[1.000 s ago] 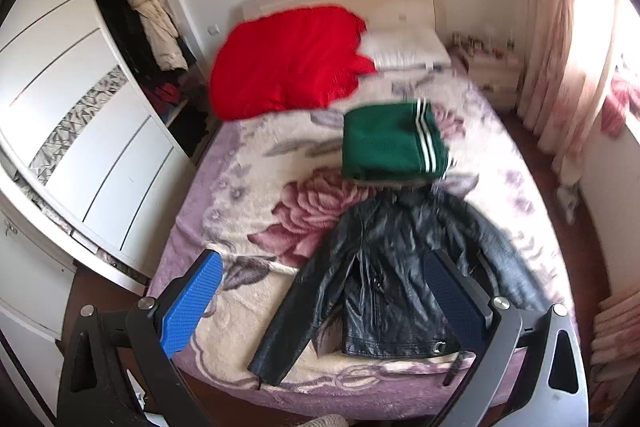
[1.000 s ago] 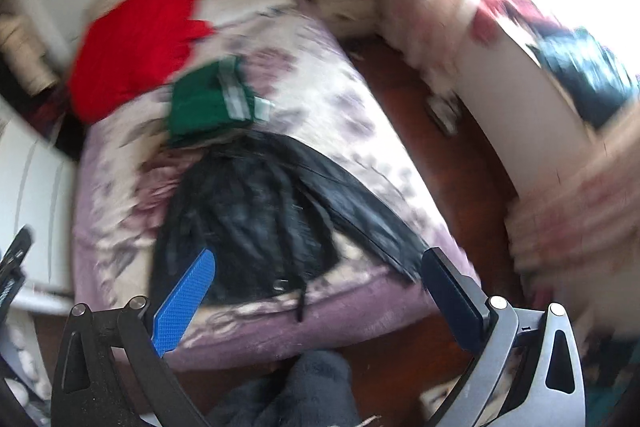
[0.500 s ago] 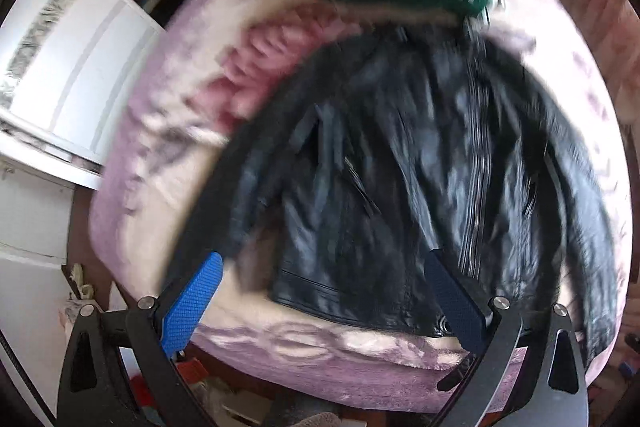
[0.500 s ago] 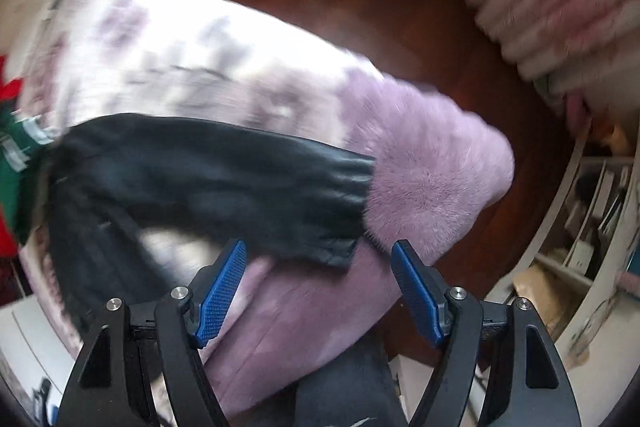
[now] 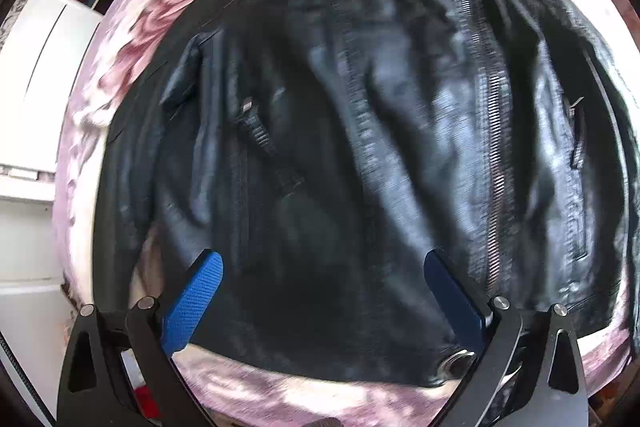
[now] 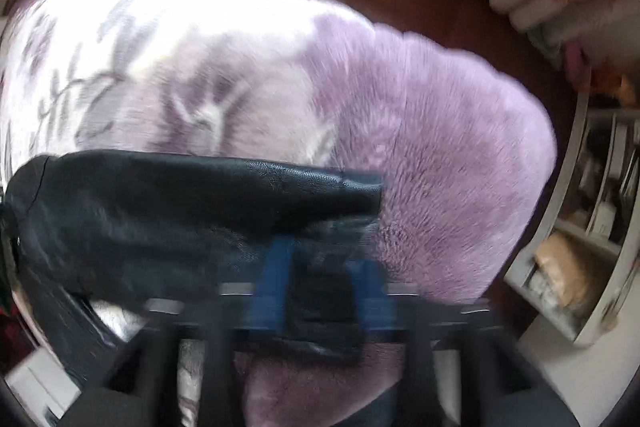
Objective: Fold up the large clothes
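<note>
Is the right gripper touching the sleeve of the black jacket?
Touching. In the right wrist view, though blurred, the right gripper has its jaws closed around the cuff of the black jacket sleeve, with leather pinched between them.

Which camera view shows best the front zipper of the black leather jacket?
The left wrist view. There the black leather jacket lies spread on the floral blanket, and its front zipper runs down the middle. The right wrist view shows only one sleeve cuff, blurred, between the fingers of the right gripper; no zipper.
</note>
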The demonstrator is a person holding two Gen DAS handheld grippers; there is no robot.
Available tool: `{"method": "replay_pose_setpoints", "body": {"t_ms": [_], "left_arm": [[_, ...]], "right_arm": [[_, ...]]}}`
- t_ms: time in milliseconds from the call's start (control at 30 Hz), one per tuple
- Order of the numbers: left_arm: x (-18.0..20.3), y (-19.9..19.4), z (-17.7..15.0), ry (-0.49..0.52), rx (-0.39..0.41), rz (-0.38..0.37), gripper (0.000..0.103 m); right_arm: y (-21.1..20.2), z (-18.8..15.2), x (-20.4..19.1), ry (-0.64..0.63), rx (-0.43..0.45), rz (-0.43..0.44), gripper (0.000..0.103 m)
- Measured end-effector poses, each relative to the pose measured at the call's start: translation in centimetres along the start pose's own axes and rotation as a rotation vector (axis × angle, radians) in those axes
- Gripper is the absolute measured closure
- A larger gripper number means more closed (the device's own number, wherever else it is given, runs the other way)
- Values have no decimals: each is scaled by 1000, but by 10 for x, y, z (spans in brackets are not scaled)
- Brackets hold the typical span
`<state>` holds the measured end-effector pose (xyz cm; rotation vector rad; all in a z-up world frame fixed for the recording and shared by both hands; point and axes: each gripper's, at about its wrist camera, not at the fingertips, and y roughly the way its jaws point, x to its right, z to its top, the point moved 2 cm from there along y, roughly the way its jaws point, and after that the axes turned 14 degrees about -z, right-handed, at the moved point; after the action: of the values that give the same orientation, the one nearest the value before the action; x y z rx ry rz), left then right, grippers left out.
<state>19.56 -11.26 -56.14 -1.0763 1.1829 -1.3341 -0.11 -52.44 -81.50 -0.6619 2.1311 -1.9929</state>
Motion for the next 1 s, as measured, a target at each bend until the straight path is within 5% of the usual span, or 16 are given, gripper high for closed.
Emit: {"method": "replay_pose_setpoints", "body": {"t_ms": [200,267,333,400,500,600,667,733,800,1000], "left_arm": [[30,3,8,53,34,-85,0],[40,4,5,72,32,-97,0],[45,4,2,72,24,-115,0],[46,2,-5,56,21,-127,0],[44,4,-16,27,0,-142,0],[43,10,-32,-3,-39,-134,0],[38,10,-37,-22,-45,-128,0],[33,8,-38,-26,-36,-115,0],[29,6,-36,-27,-19,-107,0],[4,-5,-18,-105,43,-125,0]], "right_arm": [[-56,23,19,-24,198,17,93],[-49,37,12,-73,162,14,89],[-35,45,7,-68,73,25,74],[-26,42,19,15,10,73,35],[-4,17,48,205,-65,119,32],[26,0,48,347,-143,350,32],[38,-5,43,435,-124,417,29],[36,-8,45,540,-43,446,35],[34,-5,44,588,-35,472,87],[-52,23,31,485,175,517,90]]}}
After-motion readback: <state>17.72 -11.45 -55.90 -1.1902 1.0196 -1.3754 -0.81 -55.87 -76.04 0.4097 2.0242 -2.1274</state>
